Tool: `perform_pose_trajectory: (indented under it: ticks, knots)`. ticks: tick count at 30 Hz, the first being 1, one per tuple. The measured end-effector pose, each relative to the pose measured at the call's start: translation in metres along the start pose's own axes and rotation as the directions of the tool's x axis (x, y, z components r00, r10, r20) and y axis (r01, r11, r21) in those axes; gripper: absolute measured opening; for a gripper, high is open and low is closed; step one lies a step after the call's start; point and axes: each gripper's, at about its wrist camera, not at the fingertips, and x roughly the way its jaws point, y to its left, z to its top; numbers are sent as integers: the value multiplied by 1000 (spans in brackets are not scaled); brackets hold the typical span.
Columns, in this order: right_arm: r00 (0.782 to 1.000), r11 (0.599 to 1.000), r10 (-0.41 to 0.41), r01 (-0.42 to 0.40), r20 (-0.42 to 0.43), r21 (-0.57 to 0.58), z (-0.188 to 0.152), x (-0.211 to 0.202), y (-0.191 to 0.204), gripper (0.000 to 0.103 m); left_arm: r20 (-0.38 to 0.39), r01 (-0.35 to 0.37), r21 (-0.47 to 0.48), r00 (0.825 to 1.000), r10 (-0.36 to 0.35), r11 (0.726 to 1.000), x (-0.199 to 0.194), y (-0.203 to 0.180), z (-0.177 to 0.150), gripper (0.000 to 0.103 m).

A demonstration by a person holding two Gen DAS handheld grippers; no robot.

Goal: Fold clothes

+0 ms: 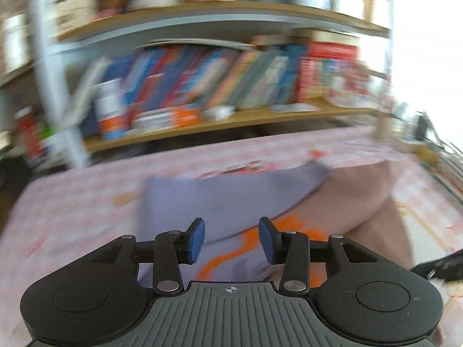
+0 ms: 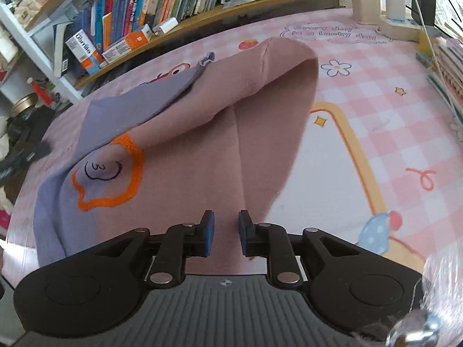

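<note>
This looks like a home, most likely a study corner or a child's room. A wooden bookshelf [image 2: 202, 14] runs along the back of the counter [image 2: 390, 133], packed with upright books [image 2: 162, 0] and a few small cardboard boxes [image 2: 84, 49] leaning at its end. The counter is covered with a pink checked mat [image 2: 405, 110] printed with strawberries, flowers, stars and a cheerful slogan. At the far right corner a white power strip [image 2: 402, 26] carries plugged-in chargers with cables, beside a stack of notebooks [image 2: 448, 66]. A soft pink and lilac garment [image 2: 202, 133] lies on the mat. The left wrist view is blurred, yet shows the same shelves.
</note>
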Motion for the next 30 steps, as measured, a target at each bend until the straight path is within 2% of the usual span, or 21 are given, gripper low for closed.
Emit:
perform_pose_trajectory:
  ticks: [3, 11, 14, 17, 18, 19, 22, 25, 28, 30]
  knots:
    - [1000, 1000, -25, 25, 0, -4, -7, 1, 6, 24, 3, 63, 83, 998, -63, 995, 37, -33, 10, 42]
    - [997, 996, -77, 77, 8, 35, -14, 3, 12, 24, -32, 142, 225, 990, -138, 964, 114, -88, 24, 42]
    - [995, 995, -99, 98, 12, 33, -16, 4, 16, 24, -41, 136, 299, 991, -130, 944, 131, -104, 21, 41]
    - [994, 993, -112, 112, 15, 33, -17, 4, 19, 24, -31, 96, 323, 995, -91, 942, 145, -108, 21, 41]
    - [993, 993, -115, 115, 16, 35, -18, 4, 20, 24, -24, 84, 321, 996, -81, 943, 148, -107, 22, 28]
    - [993, 993, -117, 117, 15, 36, -18, 4, 20, 24, -14, 72, 306, 997, -72, 949, 147, -103, 23, 4]
    - [993, 992, -119, 119, 12, 42, -17, 4, 20, 24, 48, 48, 210, 997, -60, 976, 133, -78, 31, 3]
    - [993, 992, -117, 117, 5, 53, -15, 4, 18, 24, 128, 26, 91, 991, -37, 996, 99, -32, 40, 3]
    - [992, 990, -124, 123, 5, 71, -9, 4, 15, 24, 179, -62, 1, 982, 61, 998, 65, 29, 40, 3]
    - [993, 988, -119, 117, 17, 101, -3, 2, 10, 24, 185, -168, -50, 967, 174, 985, 43, 76, 32, 3]
